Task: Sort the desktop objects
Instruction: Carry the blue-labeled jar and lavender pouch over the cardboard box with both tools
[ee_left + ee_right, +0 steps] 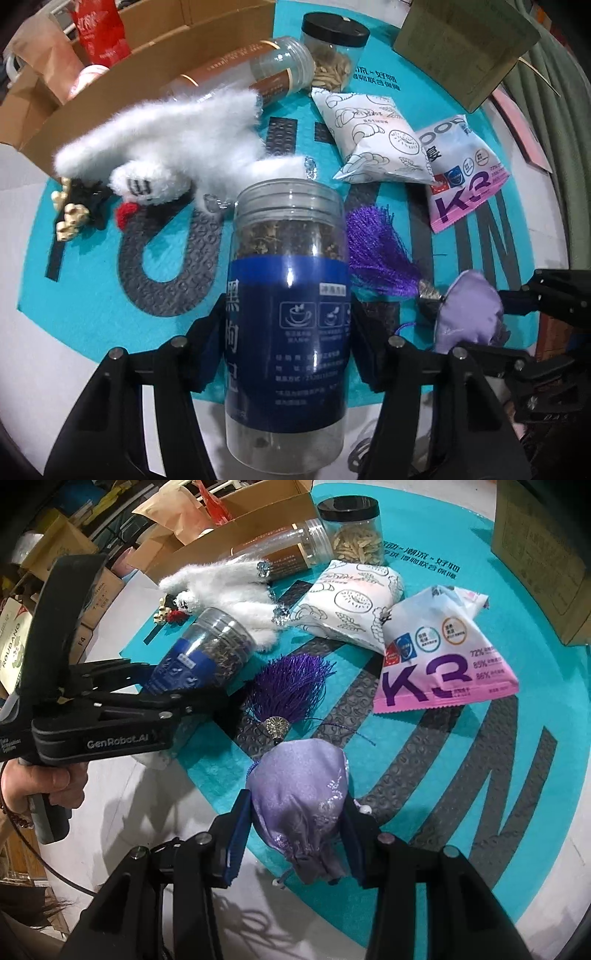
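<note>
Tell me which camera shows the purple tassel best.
The right wrist view: the purple tassel lies fully in view, fanned on the teal mat, its metal cap beside the lavender pouch. In the left wrist view the blue-labelled jar hides its left edge.

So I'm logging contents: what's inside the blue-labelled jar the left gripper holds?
Above the label, the blue-labelled jar shows dark dried bits, tea-like. The label hides the middle; the clear bottom looks mostly empty.
</note>
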The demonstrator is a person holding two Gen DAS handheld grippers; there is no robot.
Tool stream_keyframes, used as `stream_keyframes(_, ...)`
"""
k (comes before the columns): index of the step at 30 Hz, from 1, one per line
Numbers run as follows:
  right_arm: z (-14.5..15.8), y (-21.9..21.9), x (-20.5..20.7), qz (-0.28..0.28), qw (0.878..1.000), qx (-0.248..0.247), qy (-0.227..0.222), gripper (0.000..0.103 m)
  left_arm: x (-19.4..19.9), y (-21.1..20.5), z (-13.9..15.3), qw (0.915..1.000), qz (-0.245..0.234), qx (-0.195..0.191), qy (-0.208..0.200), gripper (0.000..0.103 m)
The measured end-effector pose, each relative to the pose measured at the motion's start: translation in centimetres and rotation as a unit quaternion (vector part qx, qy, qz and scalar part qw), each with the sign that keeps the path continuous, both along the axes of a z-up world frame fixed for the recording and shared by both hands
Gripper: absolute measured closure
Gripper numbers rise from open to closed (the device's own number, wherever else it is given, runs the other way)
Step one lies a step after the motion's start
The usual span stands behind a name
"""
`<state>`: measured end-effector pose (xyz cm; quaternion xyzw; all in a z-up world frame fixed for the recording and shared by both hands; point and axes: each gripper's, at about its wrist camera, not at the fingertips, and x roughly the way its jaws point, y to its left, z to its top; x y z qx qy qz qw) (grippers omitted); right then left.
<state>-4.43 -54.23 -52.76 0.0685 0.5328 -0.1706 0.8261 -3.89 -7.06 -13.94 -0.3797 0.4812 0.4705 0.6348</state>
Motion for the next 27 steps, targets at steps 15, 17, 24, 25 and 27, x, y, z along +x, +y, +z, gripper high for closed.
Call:
stream_keyframes(15, 3.4, 1.2, 1.0, 0.040, 0.998, -0.017, -0.033, 0.057, -2.6, -2.0, 5.0, 0.9991, 0.024, 0.028, -0.019, 0.046)
stream_keyframes(17, 3.9, 1.5, 1.1, 0.047, 0.998, -0.019, -0.037, 0.057, -2.9, -2.1, 5.9, 0.9989, 0.025, 0.033, -0.022, 0.046)
stream_keyframes(24, 5.2, 2.1, 1.8, 0.075, 0.995, -0.029, -0.056, 0.057, -2.4, -1.6, 7.4, 0.9982, 0.027, 0.047, -0.027, 0.046)
stream_keyframes(25, 5.5, 2.3, 1.8, 0.077, 0.995, -0.030, -0.059, 0.057, -2.4, -1.5, 7.6, 0.9980, 0.027, 0.049, -0.027, 0.046)
stream_keyframes(27, 5.9, 2.5, 2.0, 0.082, 0.994, -0.031, -0.064, 0.057, -2.5, -1.4, 8.0, 0.9979, 0.027, 0.053, -0.027, 0.046)
